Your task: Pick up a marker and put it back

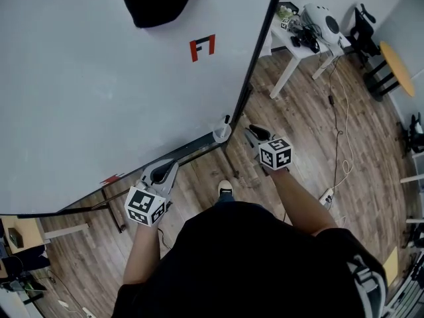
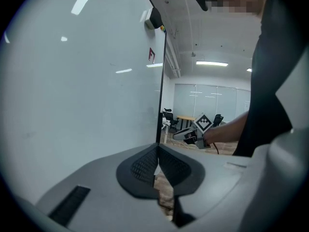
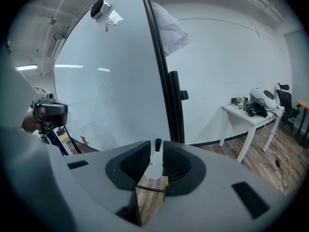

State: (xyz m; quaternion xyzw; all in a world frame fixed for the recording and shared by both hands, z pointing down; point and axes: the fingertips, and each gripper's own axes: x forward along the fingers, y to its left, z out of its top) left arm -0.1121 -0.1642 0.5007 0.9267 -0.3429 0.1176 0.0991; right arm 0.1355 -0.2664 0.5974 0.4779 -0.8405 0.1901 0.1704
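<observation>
The marker (image 1: 226, 120) stands cap-up in the cup (image 1: 221, 135) at the board's (image 1: 99, 78) lower corner, beside the dark frame (image 1: 255, 65). That is where the task wants it to end, but it is also where it would sit before a pick, so I can't judge which.

My right gripper (image 1: 252, 133) sits near the cup, at about 3 o'clock from it in the head view, not touching. In the right gripper view its jaws are parted a little and hold nothing, and the marker and cup show straight through the gap at 12 o'clock. The left gripper (image 1: 169, 167) hangs well away, at about 7 o'clock from the cup, its pads closed together on nothing.

What I'd mind here, whichever way the right gripper goes:
- Keep the marker centred in that gap, and travel only along the jaws' own line, with no sideways drift.
- The cup looks light, and I'd guess it tips easily, so the pads should stay off its rim.
- The frame stands just behind the cup at 12 o'clock, so I'd go slowly close in.
- The gap looks narrow against the cap, so I'd want more clearance before passing it.
- Leave the left gripper parked where it is.
</observation>
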